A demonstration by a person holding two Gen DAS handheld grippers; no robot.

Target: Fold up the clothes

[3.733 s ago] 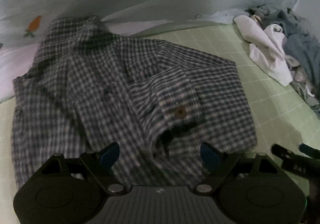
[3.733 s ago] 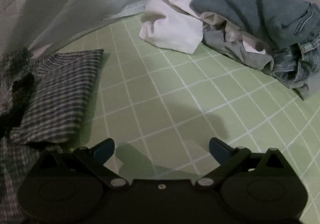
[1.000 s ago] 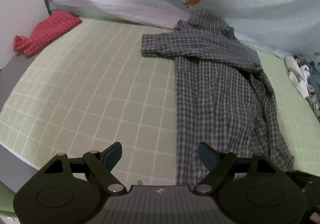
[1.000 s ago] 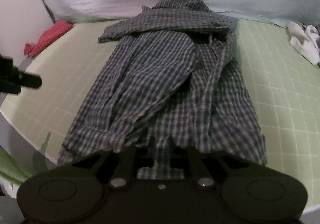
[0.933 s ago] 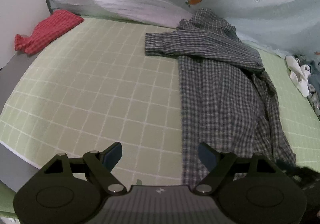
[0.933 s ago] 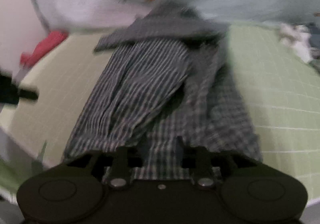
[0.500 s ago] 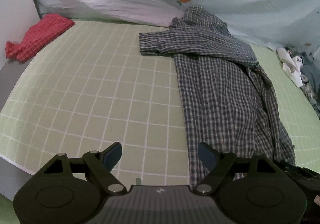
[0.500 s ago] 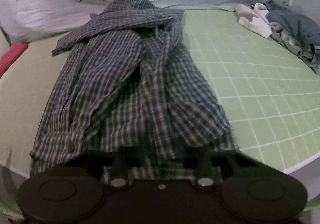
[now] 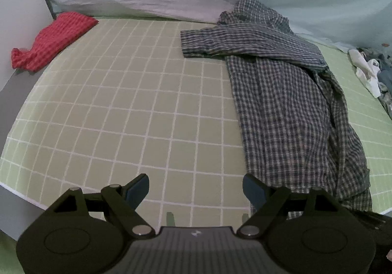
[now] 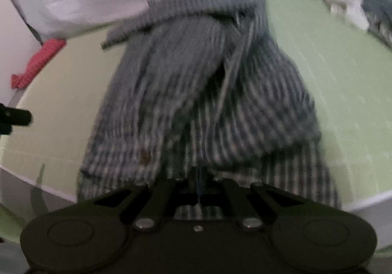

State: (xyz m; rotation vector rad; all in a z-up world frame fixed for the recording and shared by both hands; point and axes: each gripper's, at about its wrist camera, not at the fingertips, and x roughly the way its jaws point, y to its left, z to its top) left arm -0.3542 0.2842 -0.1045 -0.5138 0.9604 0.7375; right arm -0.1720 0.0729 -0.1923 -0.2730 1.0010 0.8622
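Left wrist view: left gripper (image 9: 195, 187) hung with jaws apart over the bare green grid sheet (image 9: 117, 112), gripping nothing. The plaid shirt (image 9: 284, 102) lay lengthwise at 1 to 3 o'clock, one sleeve spread toward 12 o'clock, hem at the bed's near edge. A red cloth (image 9: 52, 40) lay at 10 o'clock, a clothes pile (image 9: 370, 73) at 3 o'clock.

Right wrist view, motion-blurred: right gripper (image 10: 199, 182) had jaws together, clamped on the shirt's (image 10: 196, 73) hem at 6 o'clock. The shirt ran toward 12 o'clock. The red cloth (image 10: 39, 60) lay at 9 o'clock.
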